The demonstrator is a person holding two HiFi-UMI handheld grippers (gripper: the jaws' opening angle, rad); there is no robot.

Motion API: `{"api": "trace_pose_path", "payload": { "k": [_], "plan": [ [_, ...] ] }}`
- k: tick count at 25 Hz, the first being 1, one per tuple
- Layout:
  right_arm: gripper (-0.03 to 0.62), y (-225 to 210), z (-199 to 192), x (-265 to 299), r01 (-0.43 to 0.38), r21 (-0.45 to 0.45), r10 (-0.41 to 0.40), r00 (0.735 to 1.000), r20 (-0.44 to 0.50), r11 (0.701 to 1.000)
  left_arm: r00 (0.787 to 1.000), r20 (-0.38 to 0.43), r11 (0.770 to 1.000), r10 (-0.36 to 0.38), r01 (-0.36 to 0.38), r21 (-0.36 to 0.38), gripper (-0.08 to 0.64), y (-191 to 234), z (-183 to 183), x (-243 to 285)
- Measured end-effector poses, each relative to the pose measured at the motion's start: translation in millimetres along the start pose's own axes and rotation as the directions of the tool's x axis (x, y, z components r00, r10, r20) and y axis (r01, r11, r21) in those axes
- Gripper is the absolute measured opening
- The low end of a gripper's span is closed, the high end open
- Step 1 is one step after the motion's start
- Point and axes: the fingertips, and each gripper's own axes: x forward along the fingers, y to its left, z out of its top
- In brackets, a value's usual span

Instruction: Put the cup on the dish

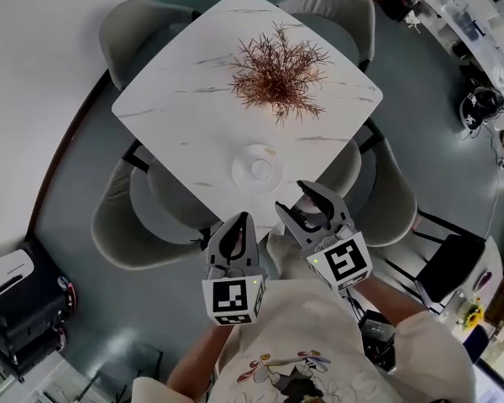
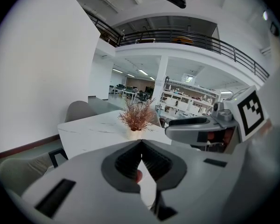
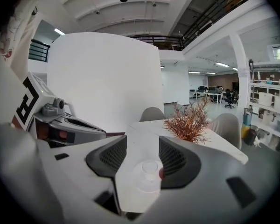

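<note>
The cup [image 3: 150, 168] stands upright on the dish [image 3: 141, 186], mouth up, its long axis vertical. Both sit on the white counter [image 1: 185, 99] just ahead of the right tool [image 3: 142, 155], in line with the gap between its jaws. Those jaws are spread wide and touch neither the cup nor the dish. Farther ahead of the tool, past the cup, stands a dried plant [image 1: 277, 70]. The left tool [image 2: 141, 146] hangs just beside the right one, farther back from the counter, its jaws pressed together at the tips with nothing between them.
</note>
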Motion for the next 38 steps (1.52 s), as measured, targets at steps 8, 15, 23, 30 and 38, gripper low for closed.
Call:
{"api": "trace_pose_path", "payload": {
  "k": [8, 15, 23, 30, 38],
  "plan": [
    [0.143, 8.4, 13.2, -21.1, -0.079, 0.086, 0.079, 0.997, -0.004, 0.993, 0.999, 0.038, 0.998, 0.031, -0.029, -0.059, 0.006, -6.9, 17.4, -21.5],
    [0.075, 18.7, 15.8, -39.0, -0.149, 0.128, 0.150, 0.989, -0.003, 0.981, 0.997, 0.070, 0.997, 0.043, -0.038, -0.067, 0.006, -17.0, 25.7, -36.3],
    [0.075, 50.8, 33.3, -44.1, -0.283, 0.183, 0.291, 0.957, -0.016, 0.942, 0.997, 0.061, 0.997, -0.052, 0.054, -0.047, 0.006, -26.8, 46.9, -40.4],
    [0.075, 62.5, 51.5, -63.2, -0.198, 0.235, 0.194, 0.980, 0.040, 0.952, 0.993, 0.029, 0.992, -0.114, 0.115, -0.055, 0.006, -30.5, 41.5, -56.1],
    [0.005, 70.4, 79.8, -91.6, 0.104, 0.127, -0.127, 0.973, 0.191, 0.986, 0.994, 0.048, 0.995, -0.098, 0.098, -0.004, 0.006, -26.2, 47.2, -81.8]
  ]
}}
